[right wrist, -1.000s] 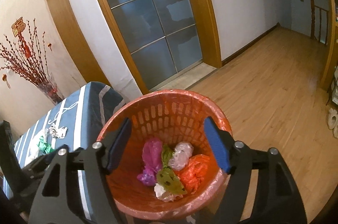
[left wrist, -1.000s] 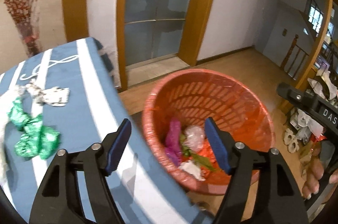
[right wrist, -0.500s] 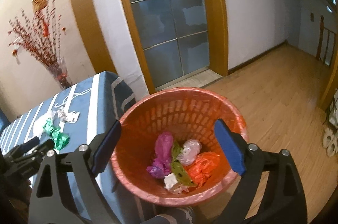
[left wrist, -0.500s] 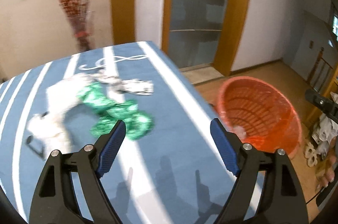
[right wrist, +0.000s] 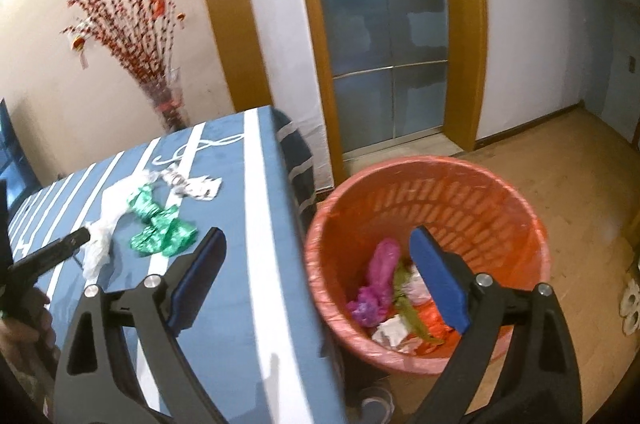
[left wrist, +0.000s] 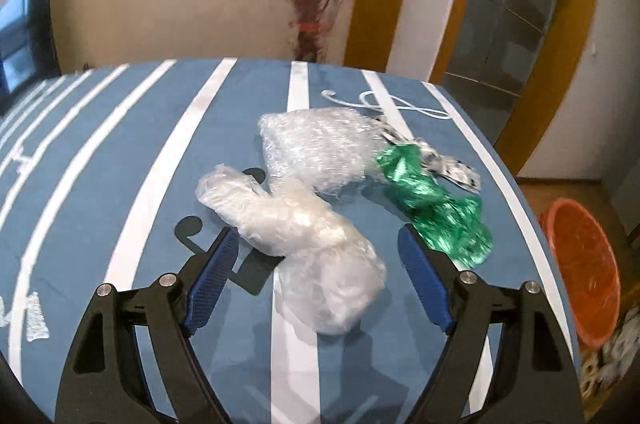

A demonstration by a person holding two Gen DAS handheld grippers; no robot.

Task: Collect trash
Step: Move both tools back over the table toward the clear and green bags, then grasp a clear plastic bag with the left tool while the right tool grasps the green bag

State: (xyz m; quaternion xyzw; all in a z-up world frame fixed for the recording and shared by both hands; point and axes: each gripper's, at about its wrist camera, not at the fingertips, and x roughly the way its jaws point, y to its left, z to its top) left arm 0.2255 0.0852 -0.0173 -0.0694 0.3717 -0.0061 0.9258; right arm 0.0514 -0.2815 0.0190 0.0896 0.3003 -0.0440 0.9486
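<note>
- The patterned wrapper is half hidden behind the green foil wrapper in the left wrist view; its print is too blurred to read.
- The orange basket is cut by the lens edge in the left wrist view, so its contents cannot be seen there.
- The right wrist view looks into the basket: a pink bag, white and green scraps and orange plastic lie at the bottom. It stands on the floor just beside the counter.
- Only the left wrist view shows the clear plastic bag closely: crumpled, translucent, lying on the blue striped counter, touching a second crinkled clear sheet behind it.
- The left gripper is spread wide, empty, its blue pads either side of the clear bag's near end.
- The right gripper is also wide apart and empty, straddling the counter edge and the basket.
</note>
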